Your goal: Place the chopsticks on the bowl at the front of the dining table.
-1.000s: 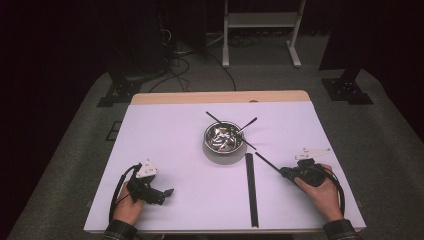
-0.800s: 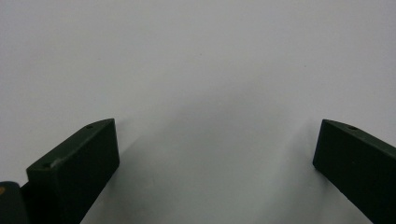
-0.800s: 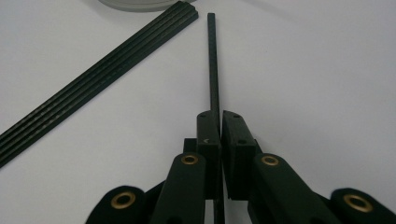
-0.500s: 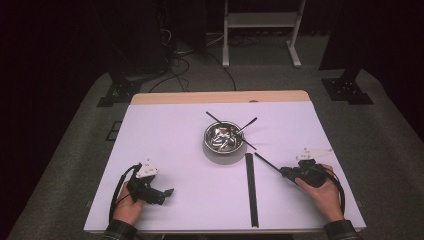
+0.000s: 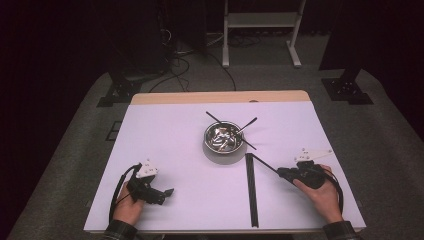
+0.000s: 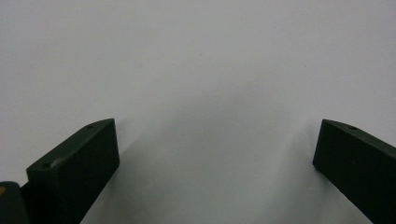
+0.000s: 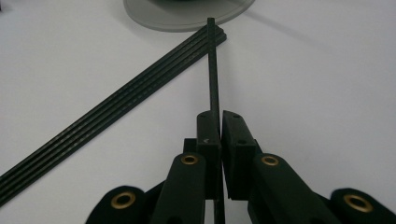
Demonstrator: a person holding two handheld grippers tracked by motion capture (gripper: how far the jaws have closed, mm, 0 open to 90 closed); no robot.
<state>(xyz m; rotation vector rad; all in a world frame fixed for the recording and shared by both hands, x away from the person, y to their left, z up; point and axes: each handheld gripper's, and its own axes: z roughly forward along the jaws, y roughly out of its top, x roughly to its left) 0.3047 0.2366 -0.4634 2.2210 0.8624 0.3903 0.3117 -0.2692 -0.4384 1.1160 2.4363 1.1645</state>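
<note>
Right gripper has its two black jaws pressed shut on a thin black stick, and the person's right hand holds it low over the white table. From above, the stick pokes out to the left from that gripper, and its far tip sits right at the top end of a row of black sticks that lie flat, side by side, on the table. In the right gripper view the tip looks like it rests on top of that row, close to the base of the metal bowl. More sticks lean out of the bowl. I think the stick is very light, stiff and straight, and smooth, so it could slip or spin if the grip is weak. It is held near one end, so the long free end may wobble or dip. Holding it closer to the middle would keep it steadier, I guess. It is so thin that a hard bend might snap it. Left gripper rests on the table far from the sticks. Its jaws stand wide apart with nothing between them; in the left gripper view they frame bare white table.
</note>
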